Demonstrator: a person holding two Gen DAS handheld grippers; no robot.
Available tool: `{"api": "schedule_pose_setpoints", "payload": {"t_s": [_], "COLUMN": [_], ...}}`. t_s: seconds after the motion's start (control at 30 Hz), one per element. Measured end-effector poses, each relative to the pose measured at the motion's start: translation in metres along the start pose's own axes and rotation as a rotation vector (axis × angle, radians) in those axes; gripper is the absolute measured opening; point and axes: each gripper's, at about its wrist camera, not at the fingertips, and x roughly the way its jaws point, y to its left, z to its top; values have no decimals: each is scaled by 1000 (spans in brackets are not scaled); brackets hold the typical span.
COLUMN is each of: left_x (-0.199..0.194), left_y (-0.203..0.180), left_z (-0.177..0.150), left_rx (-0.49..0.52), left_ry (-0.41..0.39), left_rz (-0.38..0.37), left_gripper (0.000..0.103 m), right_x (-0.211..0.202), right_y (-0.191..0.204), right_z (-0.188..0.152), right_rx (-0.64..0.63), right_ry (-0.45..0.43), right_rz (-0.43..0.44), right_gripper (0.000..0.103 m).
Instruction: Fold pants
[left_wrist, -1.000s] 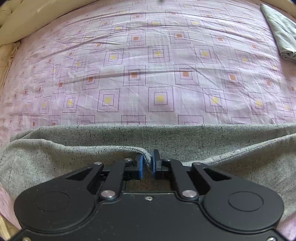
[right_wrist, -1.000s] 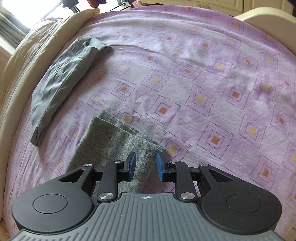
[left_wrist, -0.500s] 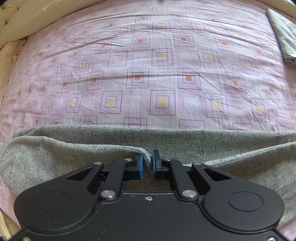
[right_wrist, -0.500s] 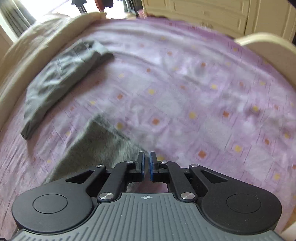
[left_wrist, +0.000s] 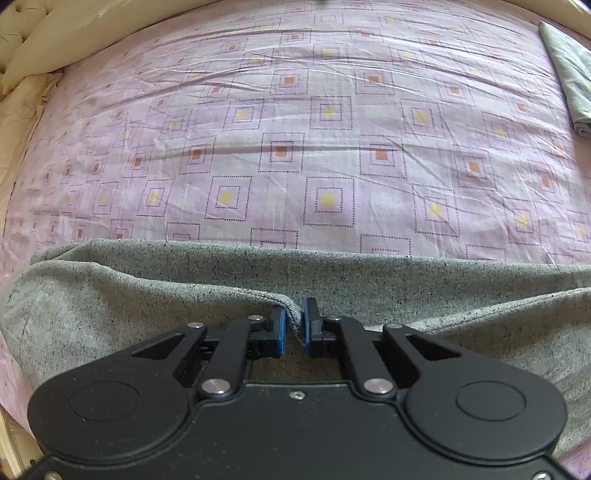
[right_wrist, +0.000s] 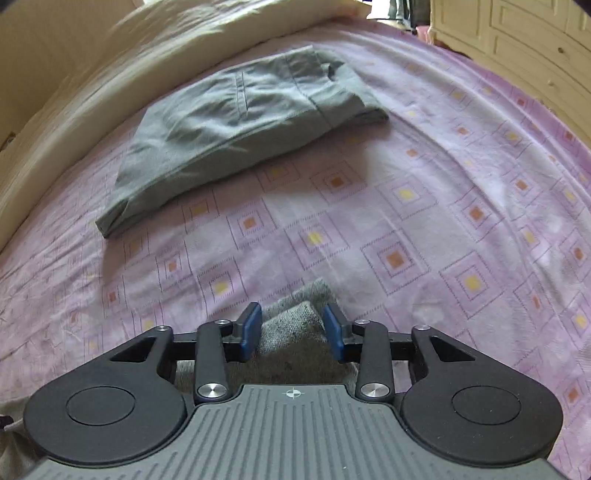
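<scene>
So the left gripper (left_wrist: 294, 325) had its fingers pinching the gray pants (left_wrist: 110, 317) hem to carry a fold, while the right gripper (right_wrist: 291, 326) sat spread around a bunched end (probably releasing or regrabbing) on the bed (right_wrist: 406, 221).

No legible text, labels, brand names or numbers in either view.

Only sign present: a small white crosshair mark (circle crossed by a horizontal and a vertical line) printed on the grey ribbed housing (right_wrist: 295, 435) of the right gripper (right_wrist: 293, 326), at the centre of the housing's front edge, just behind the gap between the two fingers. No characters accompany it.

Left wrist view: nothing printed on the black housing (left_wrist: 295, 435); it carries only a small screw head at the centre of its front edge.
</scene>
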Motion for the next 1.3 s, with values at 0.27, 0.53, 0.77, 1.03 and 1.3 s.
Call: {"api": "schedule_pose_setpoints", "payload": {"t_s": [0.27, 0.53, 0.77, 1.03, 1.3], "left_x": [-26, 39, -16, -55, -45], "left_y": [-8, -30, -9, 25, 36], "left_z": [15, 34, 29, -1, -103], "left_rx": [15, 76, 40, -29, -76], "left_ry": [-98, 72, -17, -114, -18], "left_rz": [-2, 42, -105, -89, -82], "left_gripper": [12, 22, 43, 56, 55], "right_x": [-39, 21, -35, -69, -72], "right_y": [-2, -4, -1, 29, 83], "right_z": [1, 13, 1, -36, -121], "right_rx": [39, 50, 58, -59, -260], "right_ry": [-111, -9, -245, -219, 9], "right_rz": [3, -67, -86, 102, 264], "right_gripper": [4, 9, 14, 14, 14]}}
